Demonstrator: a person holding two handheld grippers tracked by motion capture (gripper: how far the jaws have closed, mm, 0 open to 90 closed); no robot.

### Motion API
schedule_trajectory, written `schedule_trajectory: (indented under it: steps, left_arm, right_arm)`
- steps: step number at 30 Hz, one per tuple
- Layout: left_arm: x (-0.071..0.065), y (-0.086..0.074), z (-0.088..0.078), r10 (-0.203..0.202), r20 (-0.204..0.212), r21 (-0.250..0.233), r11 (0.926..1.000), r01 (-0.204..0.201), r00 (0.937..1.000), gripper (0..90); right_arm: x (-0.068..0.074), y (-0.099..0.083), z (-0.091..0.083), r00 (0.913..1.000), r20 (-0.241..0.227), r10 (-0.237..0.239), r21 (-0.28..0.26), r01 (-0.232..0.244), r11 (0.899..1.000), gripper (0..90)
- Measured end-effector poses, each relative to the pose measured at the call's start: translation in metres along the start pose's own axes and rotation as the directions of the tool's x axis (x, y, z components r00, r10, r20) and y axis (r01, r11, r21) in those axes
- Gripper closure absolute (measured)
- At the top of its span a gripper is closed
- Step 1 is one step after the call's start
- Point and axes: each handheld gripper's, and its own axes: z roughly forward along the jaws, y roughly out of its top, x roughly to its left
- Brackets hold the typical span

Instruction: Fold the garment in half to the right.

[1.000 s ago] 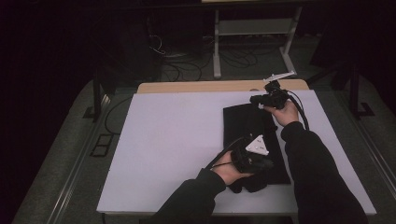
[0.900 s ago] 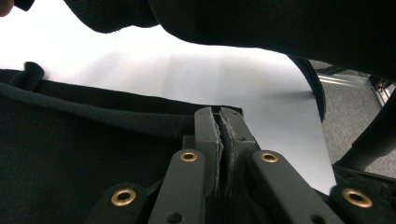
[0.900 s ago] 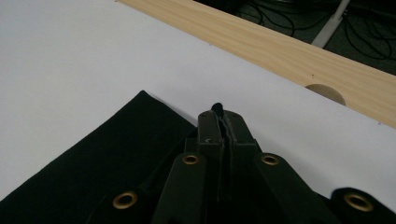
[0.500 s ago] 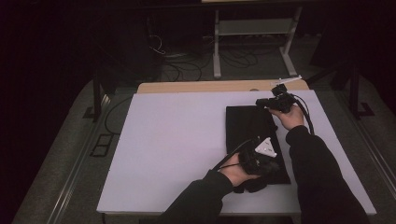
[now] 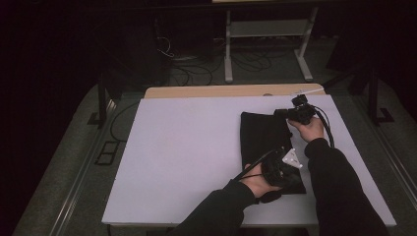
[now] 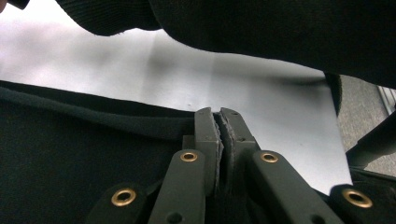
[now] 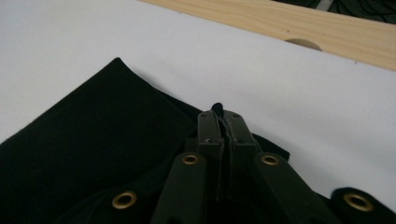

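Both claws are clamped on the black cloth [image 5: 265, 142]: my left claw [image 6: 219, 122] pinches its near edge, my right claw [image 7: 223, 116] its far corner, and it lies folded on the white surface [image 5: 187, 147], right of middle. I judge I'm mid-fold; next I'd lower both ends evenly and let go once the edges line up.

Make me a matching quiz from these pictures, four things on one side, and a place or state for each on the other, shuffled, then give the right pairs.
Things:
1. left gripper
2. right gripper
3. black cloth
4. wooden board

Places or states:
A. strip along the far edge of the white table
B. lying folded on the white table's right half
C. shut on the cloth's near end
D. shut on the cloth's far right corner

Pairs: 1-C, 2-D, 3-B, 4-A
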Motion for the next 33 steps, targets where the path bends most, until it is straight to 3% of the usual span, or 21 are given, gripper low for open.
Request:
schedule_trajectory:
  steps: [14,20,24,33]
  left_arm:
    - [-0.002,0.010,0.013,-0.007,-0.004,0.035,0.9994,0.007,1.0000,85.0]
    - [-0.003,0.012,0.014,-0.009,-0.002,0.050,0.9987,0.009,1.0000,85.1]
    - [-0.003,0.013,0.016,-0.005,-0.004,0.058,0.9983,0.005,1.0000,85.2]
    - [-0.002,0.018,0.023,-0.002,-0.005,0.075,0.9972,0.002,1.0000,85.1]
  right_arm:
    - [-0.012,-0.012,0.004,0.9995,0.022,0.022,0.010,-0.022,1.000,82.8]
    - [-0.021,-0.013,-0.011,0.9961,0.021,0.086,-0.002,-0.086,0.996,66.4]
    - [-0.023,-0.013,-0.024,0.9951,0.022,0.097,-0.022,-0.096,0.995,56.2]
    - [-0.016,-0.014,-0.045,0.9986,-0.002,0.052,-0.027,-0.052,0.998,39.2]
